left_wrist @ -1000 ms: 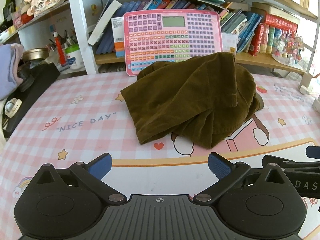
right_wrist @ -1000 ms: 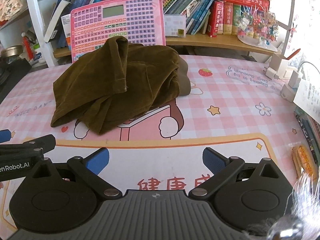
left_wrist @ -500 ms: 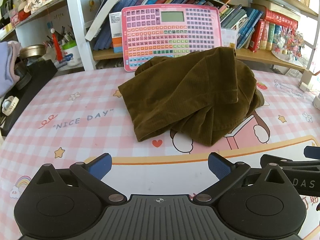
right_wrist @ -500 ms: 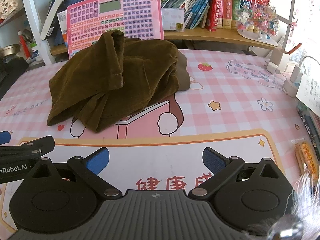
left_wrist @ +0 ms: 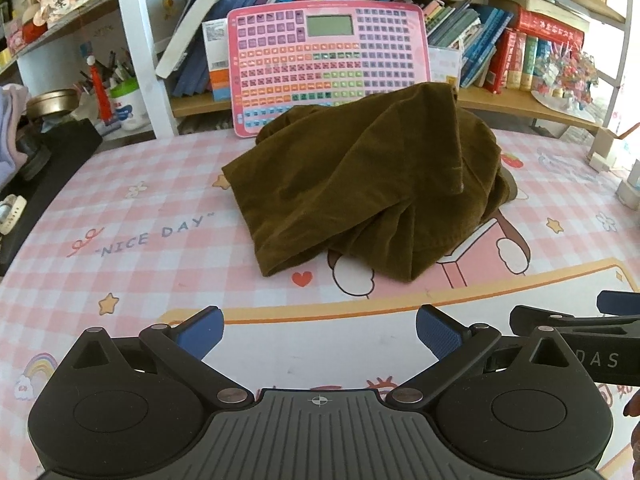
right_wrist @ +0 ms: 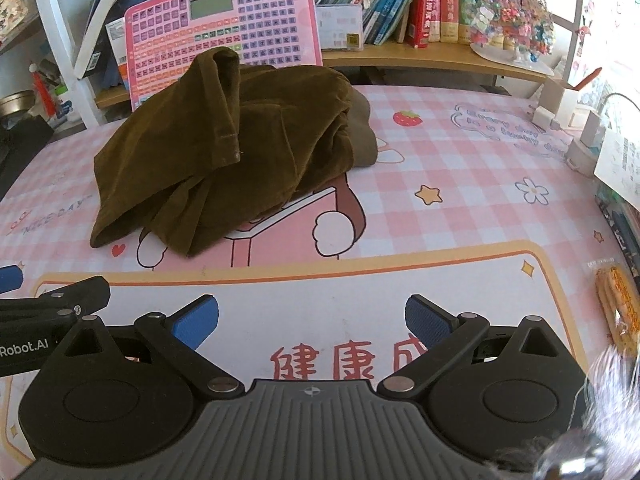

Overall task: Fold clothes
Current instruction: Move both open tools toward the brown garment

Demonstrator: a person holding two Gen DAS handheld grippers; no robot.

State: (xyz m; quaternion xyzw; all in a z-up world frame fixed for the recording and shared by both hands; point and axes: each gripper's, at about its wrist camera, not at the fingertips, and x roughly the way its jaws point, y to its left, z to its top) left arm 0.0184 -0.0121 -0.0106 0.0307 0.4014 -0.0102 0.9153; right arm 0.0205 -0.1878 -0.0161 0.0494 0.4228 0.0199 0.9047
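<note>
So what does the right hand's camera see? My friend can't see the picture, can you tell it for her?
A crumpled brown garment lies in a heap on a pink checked table mat, unfolded. The right gripper is open and apart from it, nearer the camera. A pink button board leans against bookshelves behind.

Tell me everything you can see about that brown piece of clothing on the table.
The brown garment is dark olive-brown with a soft, velvety, corduroy-like look. It lies unfolded in a rumpled heap on the pink checked table mat, with layers draped over each other and one stitched hem edge running across the top. Its back edge sits against the pink keypad toy board. Neither the left gripper nor the right gripper touches it; both are open, short of it.
</note>
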